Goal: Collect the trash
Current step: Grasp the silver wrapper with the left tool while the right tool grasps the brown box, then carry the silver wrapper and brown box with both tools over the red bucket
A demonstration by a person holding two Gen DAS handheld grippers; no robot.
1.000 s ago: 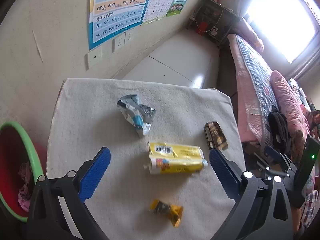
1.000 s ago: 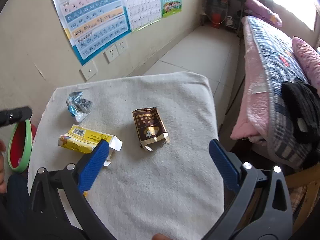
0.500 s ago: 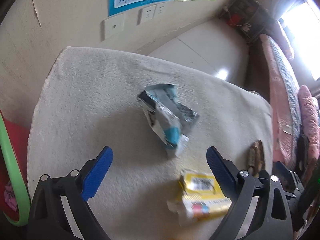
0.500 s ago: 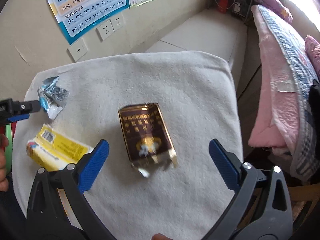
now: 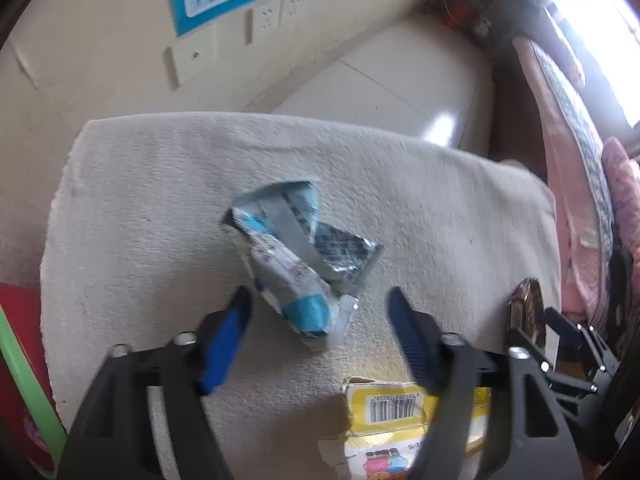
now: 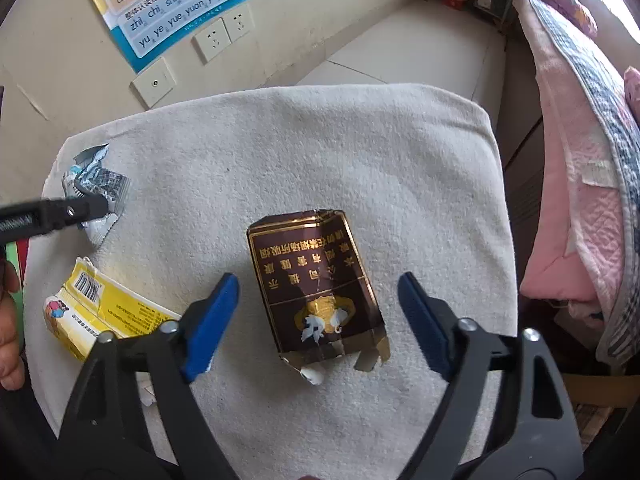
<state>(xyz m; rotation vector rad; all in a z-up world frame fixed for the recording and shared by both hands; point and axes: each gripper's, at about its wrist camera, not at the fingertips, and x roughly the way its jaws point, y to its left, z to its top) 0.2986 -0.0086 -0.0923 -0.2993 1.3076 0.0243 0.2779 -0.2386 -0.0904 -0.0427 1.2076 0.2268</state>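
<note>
A crumpled silver and blue wrapper (image 5: 298,264) lies on the white towel-covered table (image 5: 160,184). My left gripper (image 5: 318,310) is open, its blue fingers on either side of the wrapper's near end. A flattened brown cigarette pack (image 6: 316,284) lies mid-table. My right gripper (image 6: 318,300) is open and straddles the pack's lower half. A yellow carton (image 6: 100,312) lies at the left; it also shows in the left wrist view (image 5: 404,424). The wrapper (image 6: 96,188) shows far left in the right wrist view, with the left gripper's fingertip (image 6: 92,206) over it.
A green-rimmed red bin (image 5: 20,380) stands left of the table. A wall with posters and sockets (image 6: 216,36) is behind. A bed with pink bedding (image 6: 580,184) runs along the right. The brown pack (image 5: 528,312) shows at the table's right edge.
Both grippers have moved forward and down: the left onto the wrapper, the right onto the brown pack. Both pairs of jaws have narrowed but stay open.
</note>
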